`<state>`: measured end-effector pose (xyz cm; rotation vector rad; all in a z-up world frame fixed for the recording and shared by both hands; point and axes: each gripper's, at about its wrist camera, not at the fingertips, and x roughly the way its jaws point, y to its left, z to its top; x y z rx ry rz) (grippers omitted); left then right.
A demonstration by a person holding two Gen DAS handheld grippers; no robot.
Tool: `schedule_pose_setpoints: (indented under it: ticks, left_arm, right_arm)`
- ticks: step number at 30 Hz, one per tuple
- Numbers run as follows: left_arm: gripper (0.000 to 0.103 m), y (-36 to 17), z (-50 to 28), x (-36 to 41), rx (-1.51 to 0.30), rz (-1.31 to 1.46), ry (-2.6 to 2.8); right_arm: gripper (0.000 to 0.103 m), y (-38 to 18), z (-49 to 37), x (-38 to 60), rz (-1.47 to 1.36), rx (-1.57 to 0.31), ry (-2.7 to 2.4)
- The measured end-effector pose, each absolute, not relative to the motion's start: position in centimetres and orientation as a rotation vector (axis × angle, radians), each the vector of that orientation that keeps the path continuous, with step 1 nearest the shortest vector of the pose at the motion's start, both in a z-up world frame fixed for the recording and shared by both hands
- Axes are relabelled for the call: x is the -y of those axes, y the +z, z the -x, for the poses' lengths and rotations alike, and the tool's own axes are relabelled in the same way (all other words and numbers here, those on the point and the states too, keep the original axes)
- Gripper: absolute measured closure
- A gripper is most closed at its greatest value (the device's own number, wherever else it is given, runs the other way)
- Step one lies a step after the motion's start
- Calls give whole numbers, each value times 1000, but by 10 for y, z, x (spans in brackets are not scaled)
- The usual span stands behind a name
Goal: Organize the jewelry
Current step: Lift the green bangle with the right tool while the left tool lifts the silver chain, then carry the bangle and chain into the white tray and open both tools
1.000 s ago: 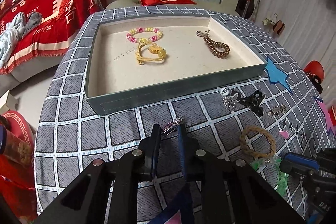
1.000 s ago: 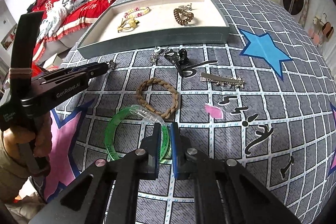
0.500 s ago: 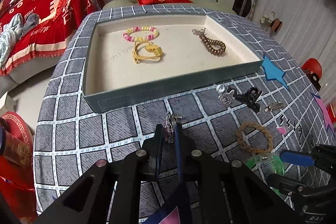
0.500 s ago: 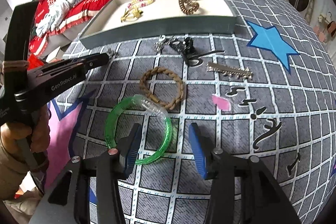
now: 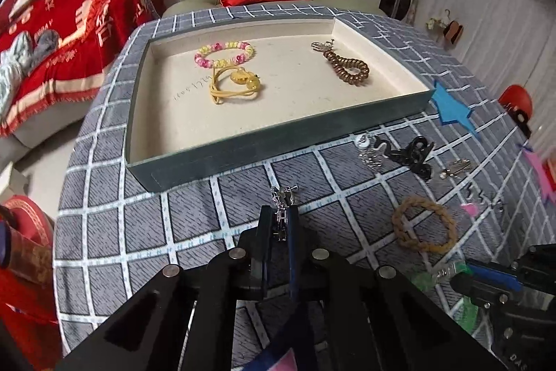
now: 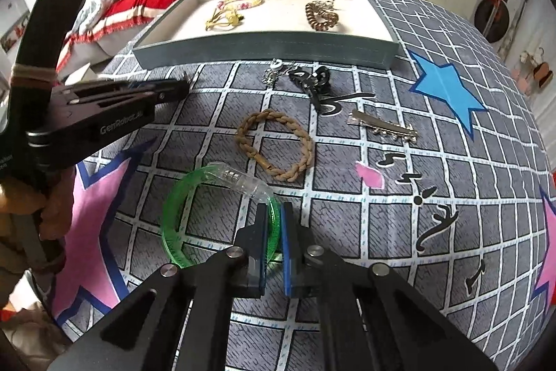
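The tray (image 5: 243, 159) lies straight ahead of the left hand-held gripper (image 5: 279, 225), clamped on a silver earring (image 5: 282, 197), nearer than the right hand-held gripper (image 6: 274, 232), which pinches the green bangle (image 6: 173, 225) on the surface (image 6: 382, 232).

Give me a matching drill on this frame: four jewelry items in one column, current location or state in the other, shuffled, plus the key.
Items
1. green bangle
2. silver chain piece
3. braided tan bracelet
4. brown coil hair tie

Places or states
A. lying inside the tray
B. clamped in the left gripper
C. loose on the tablecloth, untouched
D. clamped in the right gripper

Pairs: 1-D, 2-B, 3-C, 4-A
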<state>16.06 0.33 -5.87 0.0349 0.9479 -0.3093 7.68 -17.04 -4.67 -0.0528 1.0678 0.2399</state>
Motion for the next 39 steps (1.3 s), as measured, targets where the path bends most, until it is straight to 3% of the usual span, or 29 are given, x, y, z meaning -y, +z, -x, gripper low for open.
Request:
schedule_pose_setpoints:
  ticks: [18, 30, 39]
  left_arm:
    - [80, 5, -168, -22, -827, 66, -328]
    - [80, 36, -245, -31, -783, 73, -260]
    - [80, 13, -307, -43, -843, 86, -190]
  right_arm:
    - [96, 15, -127, 217, -99, -958, 227]
    - [96, 41, -236, 217, -160, -942, 232]
    - [96, 20, -324, 211, -170, -991, 182]
